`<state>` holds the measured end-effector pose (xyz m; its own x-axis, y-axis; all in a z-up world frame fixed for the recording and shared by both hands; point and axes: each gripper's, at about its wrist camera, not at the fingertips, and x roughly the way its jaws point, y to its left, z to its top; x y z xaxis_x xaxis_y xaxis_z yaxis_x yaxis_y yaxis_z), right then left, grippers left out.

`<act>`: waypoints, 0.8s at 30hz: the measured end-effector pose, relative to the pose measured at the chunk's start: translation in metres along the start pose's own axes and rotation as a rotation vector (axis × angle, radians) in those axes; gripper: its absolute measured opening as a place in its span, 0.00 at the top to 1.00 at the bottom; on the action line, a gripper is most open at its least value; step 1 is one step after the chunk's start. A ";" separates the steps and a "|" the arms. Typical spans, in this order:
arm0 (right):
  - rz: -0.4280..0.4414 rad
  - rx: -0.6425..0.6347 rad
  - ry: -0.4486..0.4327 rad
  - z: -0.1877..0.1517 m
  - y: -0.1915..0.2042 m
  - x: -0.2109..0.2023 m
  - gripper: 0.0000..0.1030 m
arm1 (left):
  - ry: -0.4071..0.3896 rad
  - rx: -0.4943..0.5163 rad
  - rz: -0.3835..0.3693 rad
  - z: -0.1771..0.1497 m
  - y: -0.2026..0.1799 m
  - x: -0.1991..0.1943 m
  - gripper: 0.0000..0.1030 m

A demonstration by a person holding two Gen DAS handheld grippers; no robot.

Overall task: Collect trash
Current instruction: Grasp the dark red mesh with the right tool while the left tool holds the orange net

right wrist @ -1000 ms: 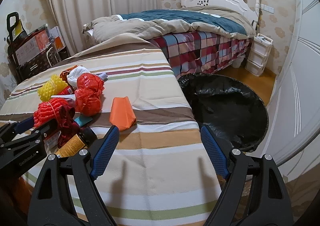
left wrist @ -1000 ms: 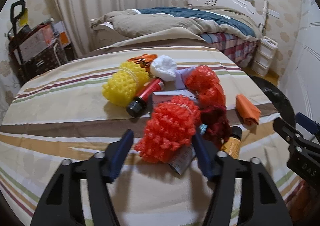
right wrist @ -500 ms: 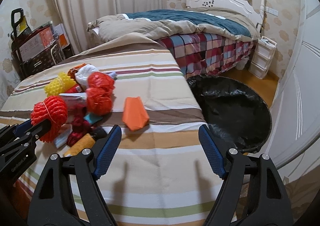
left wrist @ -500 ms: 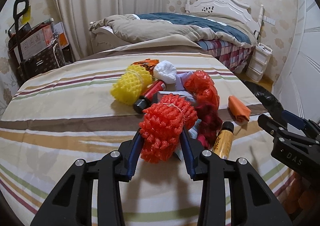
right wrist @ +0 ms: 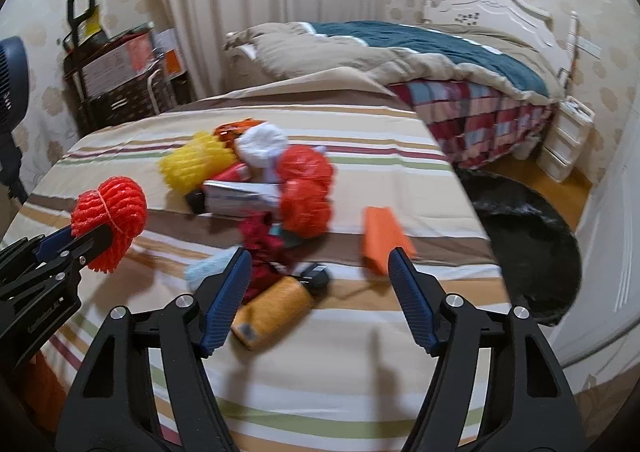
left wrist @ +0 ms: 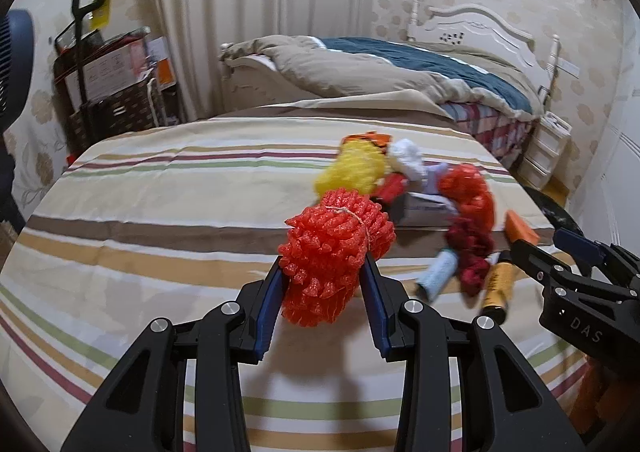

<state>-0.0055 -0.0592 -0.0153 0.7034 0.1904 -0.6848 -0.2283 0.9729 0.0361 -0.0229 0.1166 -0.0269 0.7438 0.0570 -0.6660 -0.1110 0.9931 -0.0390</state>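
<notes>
Ahead of the right gripper [right wrist: 320,260], the heap of trash [right wrist: 276,187] is smeared by motion, so its smaller pieces cannot be told apart. To its right, the black bin bag [right wrist: 528,244] is partly cut off by the striped table's [right wrist: 320,352] edge. The left gripper's [left wrist: 325,264] pads hide the red foam net's [left wrist: 336,244] sides.
</notes>
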 end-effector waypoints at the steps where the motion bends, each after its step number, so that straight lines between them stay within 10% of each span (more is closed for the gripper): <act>1: 0.007 -0.008 0.002 0.000 0.004 0.001 0.38 | -0.001 -0.005 0.010 -0.001 0.004 0.000 0.62; 24: 0.037 -0.089 0.134 0.006 0.047 0.049 0.68 | 0.002 -0.049 0.050 -0.008 0.040 0.003 0.62</act>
<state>0.0219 -0.0037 -0.0427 0.5987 0.2008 -0.7754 -0.3152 0.9490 0.0024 -0.0302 0.1553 -0.0370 0.7353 0.1065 -0.6693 -0.1804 0.9827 -0.0418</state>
